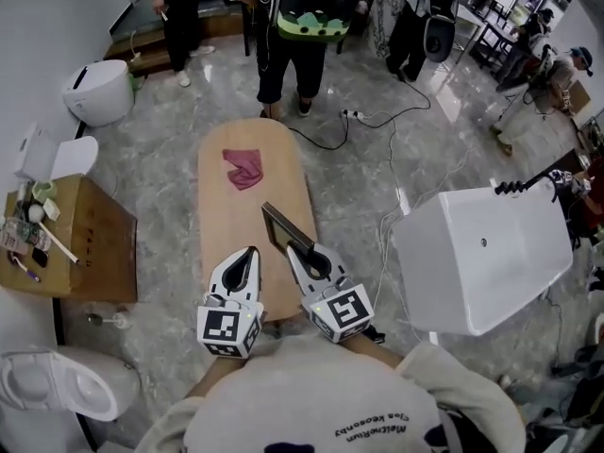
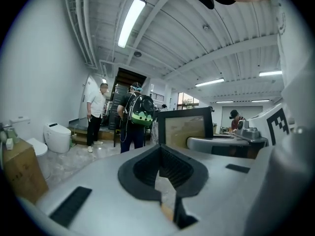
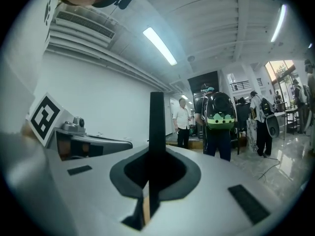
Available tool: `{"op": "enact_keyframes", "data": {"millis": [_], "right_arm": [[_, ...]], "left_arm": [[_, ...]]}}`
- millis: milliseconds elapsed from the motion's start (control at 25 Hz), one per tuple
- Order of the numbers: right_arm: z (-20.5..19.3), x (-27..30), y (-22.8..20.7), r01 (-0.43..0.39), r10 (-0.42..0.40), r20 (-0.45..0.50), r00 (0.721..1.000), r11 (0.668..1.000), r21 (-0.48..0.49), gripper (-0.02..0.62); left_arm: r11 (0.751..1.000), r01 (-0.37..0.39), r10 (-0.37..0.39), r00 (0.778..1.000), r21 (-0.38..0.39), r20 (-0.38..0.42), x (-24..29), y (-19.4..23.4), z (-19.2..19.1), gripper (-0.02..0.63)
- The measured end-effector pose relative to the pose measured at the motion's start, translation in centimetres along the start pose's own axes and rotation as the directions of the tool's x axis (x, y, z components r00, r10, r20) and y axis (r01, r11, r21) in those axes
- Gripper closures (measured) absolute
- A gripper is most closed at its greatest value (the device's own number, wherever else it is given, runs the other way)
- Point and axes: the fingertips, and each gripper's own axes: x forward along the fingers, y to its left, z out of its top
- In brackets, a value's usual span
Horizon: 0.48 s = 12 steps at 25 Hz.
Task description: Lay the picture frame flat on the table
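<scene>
Pinching the picture frame (image 1: 281,225) with the right gripper (image 1: 300,246), pads pressed tight on the near bottom part of its dark rim. Standing up on edge, not flat yet, and seeming to hang just over the long wooden surface (image 1: 226,220). Hard to tell from above if the bottom touches the wood. Seen from the right gripper view as one thin dark bar going straight up from between the jaws. Held that way most likely for a firm hold on the thin side, with the wide face free to tip down.

Just beside it, the left gripper (image 1: 252,253), pressed together with nothing inside, over the near end of the surface. Looking from its own view right at the front of the frame: dark border, pale picture in the middle. Probably kept close as a helper, ready to steady the frame or push it over softly.

Plenty of bare wood past the frame for laying it down. Only a pink cloth (image 1: 243,169) on the far end, well apart, so no bumping there. Around the surface, on the floor: a cardboard box (image 1: 80,243) at the left, a white toilet (image 1: 99,91) farther back, a big white tub (image 1: 481,253) at the right. People (image 1: 302,26) standing far behind.

Next, most likely: tip the frame over slowly, lower it until the back lies on the wood, then let go. Careful with a quick drop, with maybe glass in the front.
</scene>
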Motion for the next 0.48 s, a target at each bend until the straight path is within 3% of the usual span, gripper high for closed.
{"op": "enact_keyframes", "data": {"millis": [480], "right_arm": [[-0.8, 2.3, 0.0, -0.08, 0.08, -0.024, 0.997, 0.997, -0.018, 0.577]], "left_arm": [[0.998, -0.054, 0.052, 0.998, -0.041, -0.038, 0.0, 2.1, -2.0, 0.598]]}}
